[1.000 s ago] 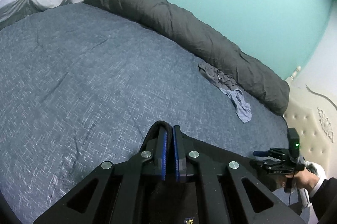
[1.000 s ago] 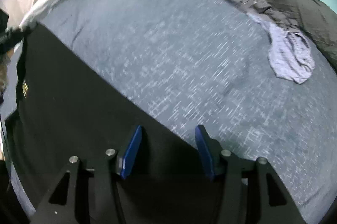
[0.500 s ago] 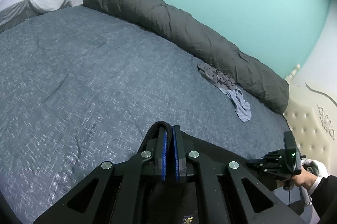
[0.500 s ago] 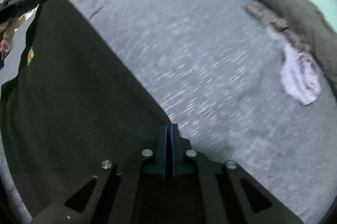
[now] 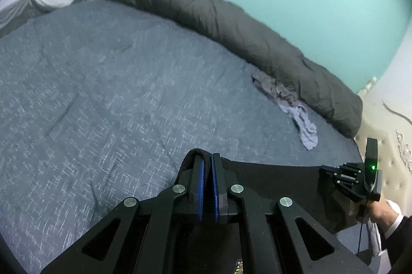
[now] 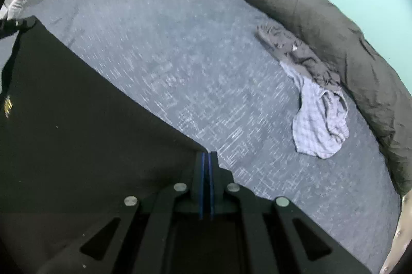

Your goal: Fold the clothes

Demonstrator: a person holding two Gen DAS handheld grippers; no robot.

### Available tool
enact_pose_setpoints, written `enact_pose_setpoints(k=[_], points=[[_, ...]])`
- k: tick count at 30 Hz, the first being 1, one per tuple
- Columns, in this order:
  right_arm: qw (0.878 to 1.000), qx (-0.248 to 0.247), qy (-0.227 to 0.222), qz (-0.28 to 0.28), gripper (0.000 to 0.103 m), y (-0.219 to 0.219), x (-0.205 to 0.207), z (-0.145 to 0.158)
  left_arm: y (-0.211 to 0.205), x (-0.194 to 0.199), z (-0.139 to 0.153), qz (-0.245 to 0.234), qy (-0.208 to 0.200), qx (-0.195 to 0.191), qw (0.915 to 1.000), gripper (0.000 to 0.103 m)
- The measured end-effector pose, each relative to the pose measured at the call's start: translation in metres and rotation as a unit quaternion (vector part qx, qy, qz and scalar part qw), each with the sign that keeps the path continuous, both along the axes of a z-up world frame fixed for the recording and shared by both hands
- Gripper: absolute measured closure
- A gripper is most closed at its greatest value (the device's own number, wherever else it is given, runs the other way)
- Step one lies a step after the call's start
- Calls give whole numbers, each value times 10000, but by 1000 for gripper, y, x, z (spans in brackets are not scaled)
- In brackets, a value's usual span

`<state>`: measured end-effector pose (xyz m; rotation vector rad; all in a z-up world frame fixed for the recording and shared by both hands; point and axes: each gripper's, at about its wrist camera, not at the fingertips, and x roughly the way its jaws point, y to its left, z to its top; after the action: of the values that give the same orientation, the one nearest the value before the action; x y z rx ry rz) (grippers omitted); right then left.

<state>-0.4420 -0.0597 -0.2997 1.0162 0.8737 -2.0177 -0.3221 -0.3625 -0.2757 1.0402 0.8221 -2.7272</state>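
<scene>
From my feed, the black cloth garment (image 6: 77,119) looks matt and smooth, with a thick ribbed hem. The left black plastic gripper (image 5: 208,165) I hold has a dull finish, ridged blue pads and shiny round metal rivets; the right black plastic gripper (image 6: 206,158) looks the same. The blue-grey woven bedspread (image 5: 116,93) looks coarse and flecked. The dark grey rolled duvet (image 5: 231,26) is soft, creased cloth. The crumpled pale checked cloth (image 6: 319,124) looks thin. The cream tufted headboard (image 5: 394,165) has a slight sheen.
</scene>
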Motion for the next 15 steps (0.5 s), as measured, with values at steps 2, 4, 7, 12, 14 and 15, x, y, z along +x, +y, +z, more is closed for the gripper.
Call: enact_pose_setpoints(k=[2, 4, 7, 12, 14, 15], points=[[10000, 26, -6, -65, 101, -2, -4, -9, -3, -5, -5, 4, -69, 48, 10000, 97], [9999, -33, 14, -161, 101, -2, -7, -16, -7, -9, -14, 29, -168, 133, 9998, 97], [9997, -6, 51, -252, 100, -7, -6, -24, -9, -15, -26, 25, -287, 197, 9994, 97], [9975, -348, -152, -594, 94, 11, -7, -18, -9, -17, -39, -66, -469, 358, 9982, 92], [9942, -641, -193, -841, 91, 31, -7, -5, -16, -10, -38, 4, -450, 517, 9976, 87], [9920, -806, -224, -948, 87, 43, -7, 2, -20, -6, -38, 41, -440, 602, 9972, 81]])
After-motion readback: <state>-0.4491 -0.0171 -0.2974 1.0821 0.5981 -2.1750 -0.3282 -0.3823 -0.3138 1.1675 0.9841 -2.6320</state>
